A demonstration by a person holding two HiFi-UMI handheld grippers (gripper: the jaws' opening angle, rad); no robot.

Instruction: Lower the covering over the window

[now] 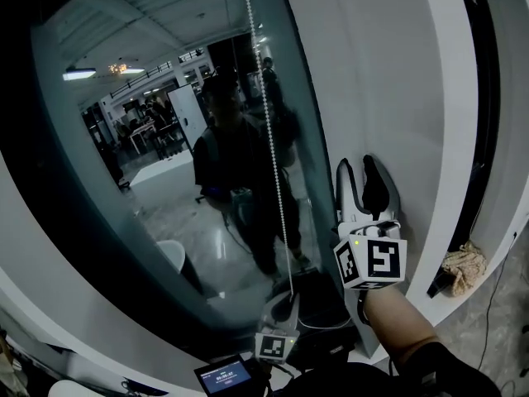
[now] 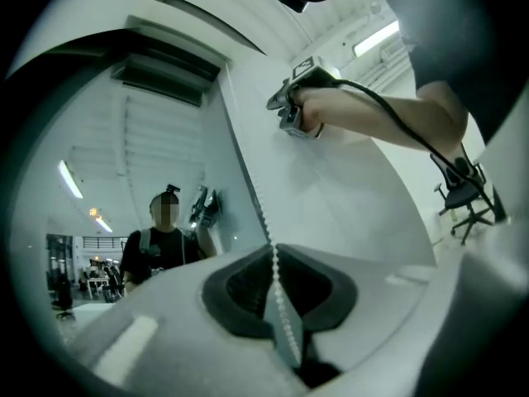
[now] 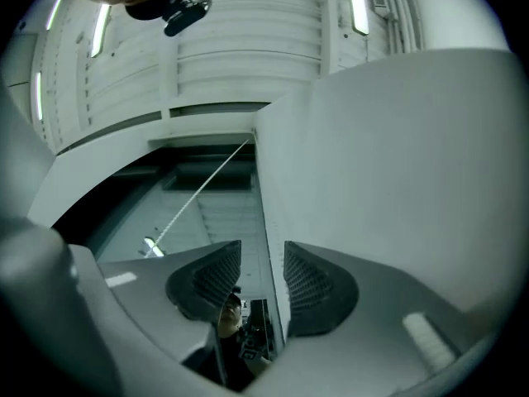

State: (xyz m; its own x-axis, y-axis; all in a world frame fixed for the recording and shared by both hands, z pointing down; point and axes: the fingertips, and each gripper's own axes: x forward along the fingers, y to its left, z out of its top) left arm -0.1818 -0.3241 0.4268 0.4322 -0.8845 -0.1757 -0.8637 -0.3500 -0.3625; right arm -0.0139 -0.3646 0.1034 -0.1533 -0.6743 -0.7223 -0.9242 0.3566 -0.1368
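Note:
A white bead chain (image 1: 266,114) hangs down in front of the window glass (image 1: 149,89), which reflects a person and a lit room. My left gripper (image 1: 285,294) is low at the bottom centre, shut on the chain. In the left gripper view the chain (image 2: 252,184) runs straight down into the closed left gripper (image 2: 274,253). My right gripper (image 1: 357,169) points upward beside the white frame, to the right of the chain, open and empty. In the right gripper view the chain (image 3: 198,193) passes left of the right gripper (image 3: 262,253). A dark housing (image 2: 161,77) sits at the window's top.
The white window frame (image 1: 397,98) curves along the right of the glass. A crumpled cloth (image 1: 463,268) lies on a ledge at lower right. A small device with a lit screen (image 1: 225,376) is at the bottom edge. An office chair (image 2: 463,197) stands behind.

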